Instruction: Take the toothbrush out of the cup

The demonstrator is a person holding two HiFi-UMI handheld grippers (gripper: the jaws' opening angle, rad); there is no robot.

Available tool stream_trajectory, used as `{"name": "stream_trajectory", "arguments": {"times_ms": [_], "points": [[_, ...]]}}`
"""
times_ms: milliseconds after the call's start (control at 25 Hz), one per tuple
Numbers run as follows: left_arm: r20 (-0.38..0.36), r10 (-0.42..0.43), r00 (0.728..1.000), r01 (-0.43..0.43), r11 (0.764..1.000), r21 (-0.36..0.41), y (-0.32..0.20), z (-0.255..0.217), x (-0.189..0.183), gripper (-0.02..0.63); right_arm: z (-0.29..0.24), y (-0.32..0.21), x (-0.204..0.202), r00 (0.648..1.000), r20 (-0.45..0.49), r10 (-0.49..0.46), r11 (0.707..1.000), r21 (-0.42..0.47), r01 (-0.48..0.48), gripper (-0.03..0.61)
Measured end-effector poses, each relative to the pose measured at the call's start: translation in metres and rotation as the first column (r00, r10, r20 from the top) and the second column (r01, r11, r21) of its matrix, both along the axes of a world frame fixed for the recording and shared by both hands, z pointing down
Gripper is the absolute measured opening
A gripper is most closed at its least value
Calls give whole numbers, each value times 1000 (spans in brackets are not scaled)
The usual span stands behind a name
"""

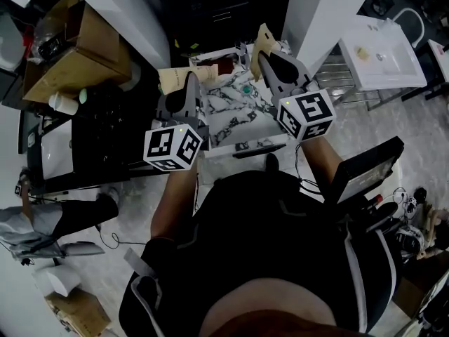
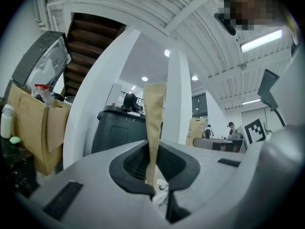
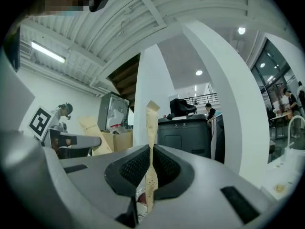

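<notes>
Left claw [image 2: 153,174] is clamped on a tan paper strip [image 2: 155,113]; right claw [image 3: 150,175] pinches a second paper strip [image 3: 151,123]. Between them, on the marble table [image 1: 223,121], sits a small teal item [image 1: 247,88], possibly the cup; toothbrush indiscernible

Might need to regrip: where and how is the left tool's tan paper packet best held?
Probably near its lower end, pads on both broad faces, coming from the thin edge, as the left tool does now: the tan paper packet is flat, thin and upright.
</notes>
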State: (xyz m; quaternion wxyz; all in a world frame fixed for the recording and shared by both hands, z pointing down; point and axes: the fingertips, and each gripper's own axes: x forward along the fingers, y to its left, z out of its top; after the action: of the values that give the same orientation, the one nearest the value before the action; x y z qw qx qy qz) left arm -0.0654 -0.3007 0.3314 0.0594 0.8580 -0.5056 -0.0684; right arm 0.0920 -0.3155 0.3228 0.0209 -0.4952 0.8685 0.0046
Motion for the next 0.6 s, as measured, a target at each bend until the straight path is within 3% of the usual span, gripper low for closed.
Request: {"name": "stream_trajectory", "arguments": {"times_ms": [600], "points": [[15, 20, 1000, -21, 1000, 8, -3, 2, 13, 31, -1, -2, 3, 1000, -4, 12, 1000, 12, -12, 34]]}}
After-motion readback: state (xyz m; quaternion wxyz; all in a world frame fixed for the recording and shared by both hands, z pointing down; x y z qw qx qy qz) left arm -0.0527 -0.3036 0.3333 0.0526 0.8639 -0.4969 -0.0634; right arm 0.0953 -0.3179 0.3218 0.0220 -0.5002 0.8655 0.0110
